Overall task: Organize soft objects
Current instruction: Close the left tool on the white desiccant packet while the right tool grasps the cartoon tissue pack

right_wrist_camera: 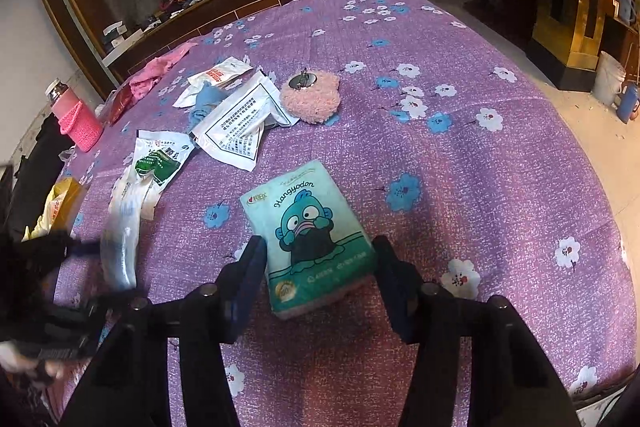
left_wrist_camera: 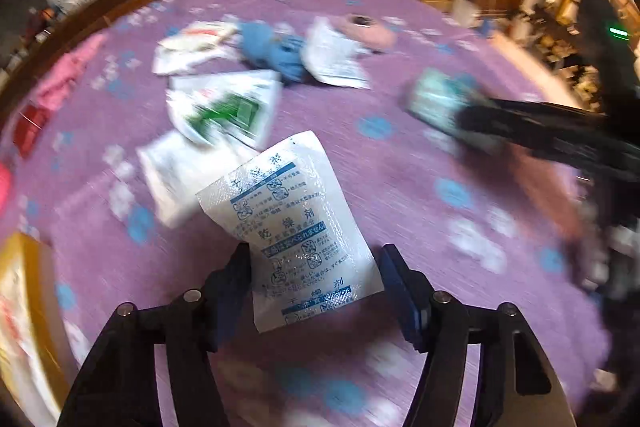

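Both tongs are loaded right now. The left tongs (left_wrist_camera: pixel 314 267) are clamped on a white desiccant sachet (left_wrist_camera: pixel 288 231) and have it up off the purple floral cloth (left_wrist_camera: pixel 400 187), lower half pinched between the pads, top half sticking out past the tips. The right tongs (right_wrist_camera: pixel 318 259) are squeezed on the sides of a teal tissue pack (right_wrist_camera: pixel 316 247) with a cartoon fish on it. I can't tell from this angle whether the pack is lifted or resting on the cloth.

The rest of the soft stuff sits further back on the cloth: a green-print packet (right_wrist_camera: pixel 158 163), a big white pouch (right_wrist_camera: pixel 240 131), something blue (right_wrist_camera: pixel 204 99) tucked under it, and a pink fuzzy pad (right_wrist_camera: pixel 310 97).

Tips for doing this bit well:
- Only the lower part of the sachet is gripped, so I'd carry it slowly and level. A quick swing could make it flop or slip out.
- The left view is heavily blurred, so that hand looks to be moving fast. Ease off before setting down.
- Go gentle on the tissue pack, it'll crush.
- Group like with like: sachets and packets together, tissue pack and fuzzy stuff apart.
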Demonstrator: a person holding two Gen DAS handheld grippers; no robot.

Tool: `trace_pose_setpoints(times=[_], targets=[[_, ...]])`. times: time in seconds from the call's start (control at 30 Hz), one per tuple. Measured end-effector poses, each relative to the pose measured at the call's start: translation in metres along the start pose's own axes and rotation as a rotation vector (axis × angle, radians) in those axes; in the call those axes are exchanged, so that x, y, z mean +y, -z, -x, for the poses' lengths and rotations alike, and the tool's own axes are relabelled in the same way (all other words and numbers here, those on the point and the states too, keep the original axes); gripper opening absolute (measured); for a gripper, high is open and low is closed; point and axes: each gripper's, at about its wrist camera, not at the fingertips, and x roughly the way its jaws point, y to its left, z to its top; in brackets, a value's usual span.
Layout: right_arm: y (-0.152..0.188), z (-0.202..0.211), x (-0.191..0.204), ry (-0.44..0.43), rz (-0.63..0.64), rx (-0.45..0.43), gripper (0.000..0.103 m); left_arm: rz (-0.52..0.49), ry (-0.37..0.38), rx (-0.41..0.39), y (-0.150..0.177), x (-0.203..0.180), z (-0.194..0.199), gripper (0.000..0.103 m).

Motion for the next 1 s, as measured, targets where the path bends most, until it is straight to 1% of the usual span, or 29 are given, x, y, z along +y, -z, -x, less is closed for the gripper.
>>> trace_pose_setpoints(times=[0.03,0.07,0.1,0.17,0.2,0.23,0.3,0.37,0.4,0.43,0.47,0.53,0.6,0.63,0.7,0.77,0.87,1.0], targets=[[0.0,0.0,0.0,0.001,0.001,0.001,0.053,-0.001,0.033,0.001,0.005,-0.005,0.006,0.067],[0.0,0.0,0.0,0.001,0.002,0.0,0.054,-0.01,0.031,-0.003,0.009,-0.009,0.01,0.067],[0.0,0.0,-0.001,0.001,0.002,0.0,0.054,-0.022,0.001,-0.013,0.012,-0.014,0.016,0.068],[0.0,0.0,-0.001,0.001,0.001,0.0,0.054,-0.012,-0.024,-0.033,0.012,-0.018,0.02,0.074],[0.0,0.0,0.0,0.0,0.0,0.0,0.054,0.003,-0.03,-0.048,0.01,-0.017,0.021,0.081],[0.0,0.001,-0.001,-0.002,-0.002,-0.001,0.054,0.021,-0.06,-0.064,0.007,-0.016,0.02,0.084],[0.001,0.001,0.0,-0.003,-0.003,-0.002,0.054,0.038,-0.109,-0.071,0.004,-0.015,0.014,0.084],[0.001,0.001,0.0,-0.005,-0.003,-0.003,0.054,0.02,-0.144,-0.047,0.004,-0.023,0.0,0.085],[0.001,0.001,0.0,-0.005,-0.003,-0.004,0.054,0.014,-0.159,-0.054,0.004,-0.025,-0.003,0.084],[0.001,0.001,0.001,-0.004,-0.002,-0.005,0.054,0.011,-0.168,-0.083,0.005,-0.028,-0.002,0.073],[0.001,0.001,0.0,-0.004,-0.003,-0.006,0.054,0.016,-0.157,-0.082,0.006,-0.029,-0.001,0.06],[0.001,0.0,0.001,-0.003,-0.003,-0.009,0.054,0.049,-0.107,-0.085,0.009,-0.029,0.004,0.046],[0.001,0.0,0.001,-0.004,-0.004,-0.011,0.054,0.062,-0.111,-0.106,0.01,-0.028,0.01,0.032],[0.001,0.0,0.001,-0.004,-0.004,-0.012,0.053,0.066,-0.11,-0.122,0.012,-0.028,0.017,0.032],[0.001,0.0,0.001,-0.004,-0.003,-0.013,0.052,0.095,-0.063,-0.135,0.015,-0.025,0.026,0.032],[0.001,0.0,-0.001,-0.018,-0.011,-0.014,0.046,0.107,-0.052,-0.157,0.025,-0.025,0.039,0.032],[0.001,0.003,-0.004,-0.022,-0.026,-0.029,0.045,0.146,-0.019,-0.188,0.041,-0.022,0.056,0.032],[0.001,0.008,-0.004,-0.018,-0.026,-0.055,0.044,0.219,0.018,-0.243,0.063,-0.006,0.085,0.033]])
